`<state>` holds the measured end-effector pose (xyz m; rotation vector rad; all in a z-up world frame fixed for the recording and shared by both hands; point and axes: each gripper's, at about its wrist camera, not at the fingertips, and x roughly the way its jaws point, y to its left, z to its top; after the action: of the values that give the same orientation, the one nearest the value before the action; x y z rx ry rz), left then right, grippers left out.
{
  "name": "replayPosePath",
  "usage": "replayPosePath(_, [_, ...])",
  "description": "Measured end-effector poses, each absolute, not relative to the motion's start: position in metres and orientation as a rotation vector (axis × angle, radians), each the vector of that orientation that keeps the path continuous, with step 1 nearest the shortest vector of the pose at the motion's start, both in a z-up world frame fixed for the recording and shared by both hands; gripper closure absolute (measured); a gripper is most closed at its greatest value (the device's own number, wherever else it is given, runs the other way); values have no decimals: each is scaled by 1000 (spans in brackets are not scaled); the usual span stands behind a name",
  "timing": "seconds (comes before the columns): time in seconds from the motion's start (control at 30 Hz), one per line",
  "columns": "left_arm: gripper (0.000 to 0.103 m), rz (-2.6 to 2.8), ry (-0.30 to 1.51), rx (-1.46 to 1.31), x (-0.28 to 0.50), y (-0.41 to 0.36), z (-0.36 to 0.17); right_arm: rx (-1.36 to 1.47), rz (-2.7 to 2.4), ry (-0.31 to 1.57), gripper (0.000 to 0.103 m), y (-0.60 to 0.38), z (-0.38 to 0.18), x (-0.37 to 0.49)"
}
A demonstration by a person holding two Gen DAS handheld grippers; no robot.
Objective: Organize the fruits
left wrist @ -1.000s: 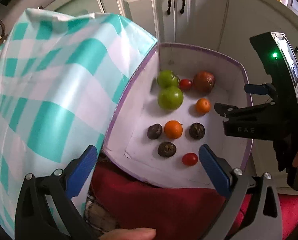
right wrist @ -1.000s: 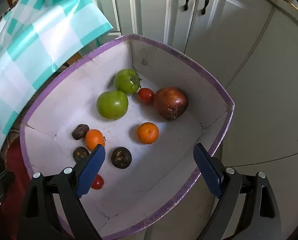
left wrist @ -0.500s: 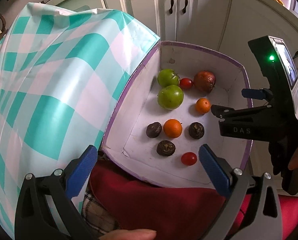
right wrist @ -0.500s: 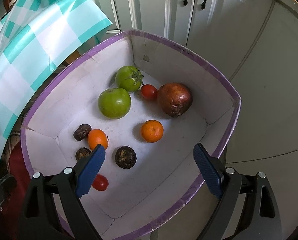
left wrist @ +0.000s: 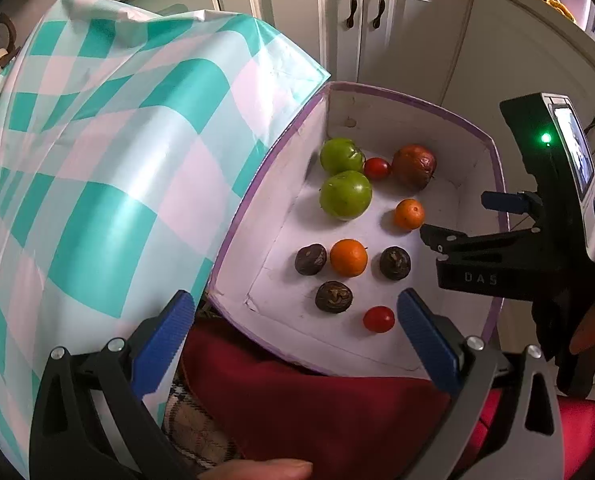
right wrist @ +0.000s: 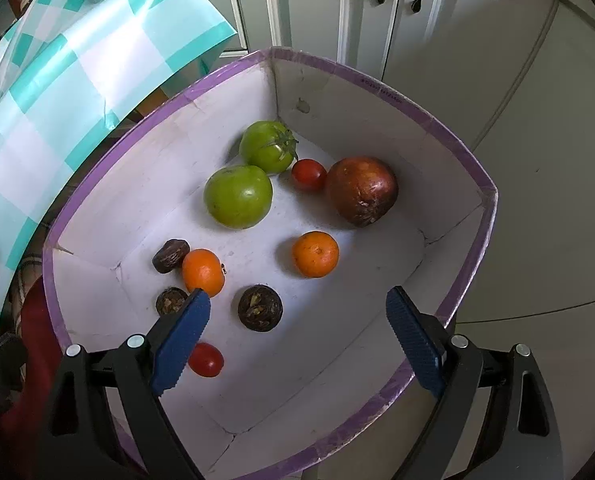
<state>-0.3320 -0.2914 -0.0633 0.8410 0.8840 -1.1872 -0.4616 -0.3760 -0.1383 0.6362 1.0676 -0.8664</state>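
Fruits lie loose in the purple-rimmed box [right wrist: 449, 128]: green tomatoes [right wrist: 238, 196] by its far corner, oranges [right wrist: 315, 254] mid-floor. Sorting looks unsettled. Left gripper [left wrist: 293, 336] and right gripper [right wrist: 297, 332] hover spread, empty.

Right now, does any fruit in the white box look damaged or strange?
Yes. The big reddish-brown fruit at the far side of the box, beside a small red tomato, has wrinkled, dark, blotchy skin; it looks old or bruised. The other fruit looks sound.

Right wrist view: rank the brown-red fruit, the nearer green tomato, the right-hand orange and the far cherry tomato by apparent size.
1. Brown-red fruit and nearer green tomato: look alike, no ranking.
2. Right-hand orange.
3. Far cherry tomato, clearly smallest.
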Motion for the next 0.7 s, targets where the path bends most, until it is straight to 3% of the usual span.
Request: replayPosePath(0.7, [1,-1177,898,831,-330,-290,-65,657,-847,1089,16,-375,-147,-459])
